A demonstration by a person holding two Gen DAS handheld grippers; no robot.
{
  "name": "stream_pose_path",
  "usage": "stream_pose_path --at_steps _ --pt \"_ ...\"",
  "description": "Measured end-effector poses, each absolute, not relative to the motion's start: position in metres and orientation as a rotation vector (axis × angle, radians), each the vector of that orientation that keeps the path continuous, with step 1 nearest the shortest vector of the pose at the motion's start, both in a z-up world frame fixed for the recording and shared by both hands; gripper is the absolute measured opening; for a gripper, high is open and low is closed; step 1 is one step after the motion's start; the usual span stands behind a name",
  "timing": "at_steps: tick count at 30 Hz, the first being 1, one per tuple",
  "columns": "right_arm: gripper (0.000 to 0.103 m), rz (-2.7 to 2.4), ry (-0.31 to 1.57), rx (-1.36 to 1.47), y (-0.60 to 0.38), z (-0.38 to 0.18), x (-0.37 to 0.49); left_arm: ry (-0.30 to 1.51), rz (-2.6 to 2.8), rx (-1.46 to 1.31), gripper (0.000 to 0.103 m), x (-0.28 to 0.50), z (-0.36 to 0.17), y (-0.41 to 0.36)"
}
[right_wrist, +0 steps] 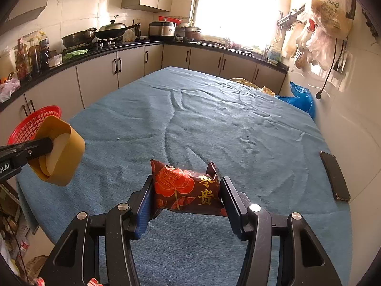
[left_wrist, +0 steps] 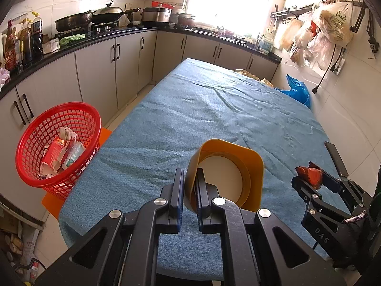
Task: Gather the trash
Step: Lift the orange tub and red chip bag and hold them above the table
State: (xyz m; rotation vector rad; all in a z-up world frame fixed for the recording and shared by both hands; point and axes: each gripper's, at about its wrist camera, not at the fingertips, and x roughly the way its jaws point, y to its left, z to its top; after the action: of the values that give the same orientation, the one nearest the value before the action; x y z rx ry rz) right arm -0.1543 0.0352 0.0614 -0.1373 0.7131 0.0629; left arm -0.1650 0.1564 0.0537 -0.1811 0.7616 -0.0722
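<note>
My left gripper point(left_wrist: 189, 191) is shut on the rim of a yellow paper cup point(left_wrist: 228, 174), held on its side above the blue table point(left_wrist: 190, 109); the cup also shows in the right wrist view point(right_wrist: 60, 151). My right gripper point(right_wrist: 187, 196) is shut on a dark red snack packet with a rose print point(right_wrist: 188, 188), held above the table's near end; the packet also shows in the left wrist view point(left_wrist: 309, 174). A red mesh basket point(left_wrist: 57, 143) with several wrappers in it stands off the table's left edge.
A black phone point(right_wrist: 334, 176) lies at the table's right edge by the wall. Kitchen counter with pans and bottles point(left_wrist: 71, 23) runs along the left and back. A blue plastic bag point(left_wrist: 298, 90) sits at the far right corner. Bags hang on the right wall.
</note>
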Motion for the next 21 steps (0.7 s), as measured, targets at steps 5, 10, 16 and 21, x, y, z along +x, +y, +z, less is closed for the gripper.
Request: stream_pose_path --at_steps 5,10,16,21 --pt "0.059 0.087 0.723 -0.090 0.028 0.061 -0.152 0.768 -0.065 -0.180 0.008 -0.163 0.051 0.158" --pt "0.059 0.111 0.744 -0.045 0.025 0.060 -0.149 0.760 -0.047 -0.157 0.008 -0.163 0.050 0.158" --pt "0.059 0.134 0.746 -0.035 0.030 0.062 -0.149 0.761 -0.037 -0.159 0.008 -0.163 0.048 0.163" --pt "0.059 0.174 0.754 -0.016 0.036 0.063 -0.146 0.757 -0.027 -0.170 0.008 -0.163 0.048 0.171"
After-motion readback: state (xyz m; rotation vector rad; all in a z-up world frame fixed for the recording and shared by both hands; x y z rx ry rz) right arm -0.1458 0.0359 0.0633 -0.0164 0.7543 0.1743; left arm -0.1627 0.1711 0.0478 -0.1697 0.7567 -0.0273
